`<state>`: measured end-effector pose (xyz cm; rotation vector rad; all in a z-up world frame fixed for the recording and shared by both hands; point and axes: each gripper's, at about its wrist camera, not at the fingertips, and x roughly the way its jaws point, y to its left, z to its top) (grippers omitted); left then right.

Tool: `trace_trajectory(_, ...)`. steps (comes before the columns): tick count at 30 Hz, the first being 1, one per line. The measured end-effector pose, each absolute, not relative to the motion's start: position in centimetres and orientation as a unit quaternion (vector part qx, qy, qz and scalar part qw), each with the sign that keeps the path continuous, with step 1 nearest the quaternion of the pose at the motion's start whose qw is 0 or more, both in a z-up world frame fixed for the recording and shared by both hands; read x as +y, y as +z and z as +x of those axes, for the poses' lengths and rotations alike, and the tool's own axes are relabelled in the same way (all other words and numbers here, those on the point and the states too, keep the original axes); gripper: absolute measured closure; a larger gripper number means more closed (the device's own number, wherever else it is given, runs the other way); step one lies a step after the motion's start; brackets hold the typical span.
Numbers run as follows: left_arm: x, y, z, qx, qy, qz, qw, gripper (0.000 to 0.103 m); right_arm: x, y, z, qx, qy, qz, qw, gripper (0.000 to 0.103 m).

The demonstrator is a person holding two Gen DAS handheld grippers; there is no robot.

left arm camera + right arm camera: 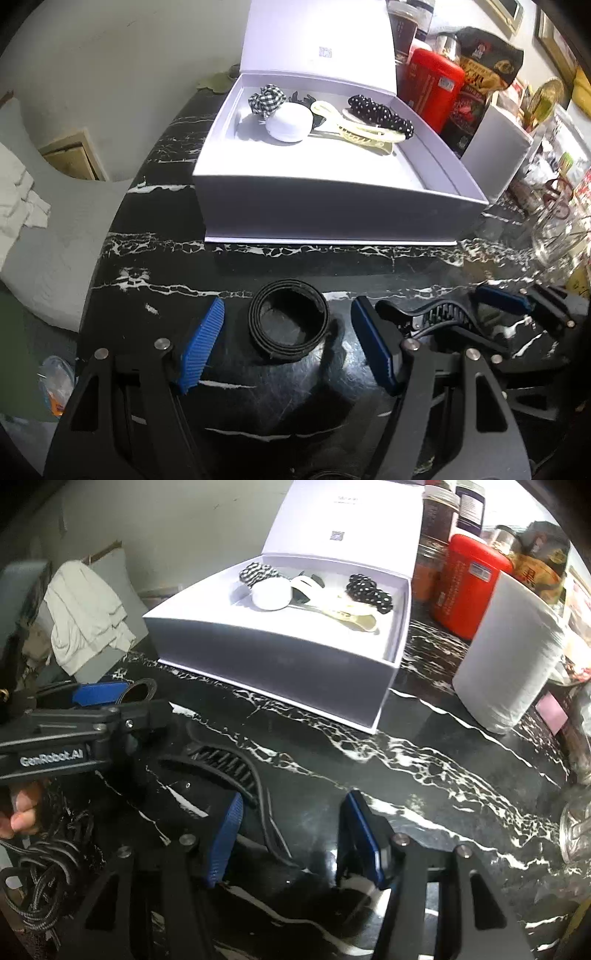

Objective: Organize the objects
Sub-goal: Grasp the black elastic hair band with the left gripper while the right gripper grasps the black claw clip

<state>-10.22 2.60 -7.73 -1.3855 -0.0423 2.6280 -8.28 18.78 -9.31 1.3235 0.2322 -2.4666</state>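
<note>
Left wrist view first: the left gripper stands with its jaws wide and empty, and the coiled black belt lies flat on the black marble table squarely between the blue pads, at twelve o'clock from the tool and close in, nothing pressing on it yet. It is a round coil, so it has no real long axis; a straight drop looks like enough, I judge. Off at three o'clock sits the black claw clip, its long axis running roughly nine to three, with the right gripper's blue pad just past it. Right wrist view now: the right gripper is about half open, and the claw clip reaches in from eleven o'clock, its near tail running down between the pads, seemingly untouched, though the dark shadow there makes contact hard to call. Each hand is nearer its own piece. The white box waits open at twelve o'clock beyond both, hair ties and a round white case already inside. A thumb and tangled cord crowd the right view's lower left edge.
</note>
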Motion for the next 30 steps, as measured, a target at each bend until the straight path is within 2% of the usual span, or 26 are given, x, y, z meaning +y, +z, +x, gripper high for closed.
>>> trace_trajectory(12,2.9,-8.2,-10.9,-0.014,0.882,-0.463,0.085,0.033,17.4,-8.9,-7.8,0.061,-0.869,0.427,0.241,0.047)
trace_trajectory(13,3.0,-8.2,-10.9,-0.015,0.882,-0.463,0.086,0.033,17.3,-9.0,-7.9,0.054,-0.869,0.428,0.242,0.049)
trace_trajectory(17,3.1,-8.3,-11.1,-0.011,0.885,-0.458,0.083,0.033,17.4,-9.3,-8.4,0.031,-0.868,0.429,0.25,0.07)
trace_trajectory(18,3.2,-8.3,-11.0,-0.007,0.886,-0.456,0.081,0.035,17.5,-9.4,-8.5,0.025,-0.867,0.429,0.252,0.073)
trace_trajectory(19,3.2,-8.3,-11.0,-0.002,0.888,-0.453,0.077,0.045,17.6,-9.4,-8.6,0.022,-0.867,0.43,0.252,0.078)
trace_trajectory(21,3.3,-8.2,-10.9,0.013,0.892,-0.449,0.058,0.055,17.8,-9.5,-8.8,0.015,-0.869,0.431,0.244,0.083)
trace_trajectory(25,3.4,-8.1,-10.6,0.022,0.892,-0.447,0.059,0.065,18.6,-9.5,-8.9,0.001,-0.875,0.432,0.217,0.085)
trace_trajectory(30,3.7,-8.0,-10.2,0.028,0.893,-0.447,0.057,0.065,18.8,-9.4,-8.8,0.009,-0.882,0.433,0.188,0.085)
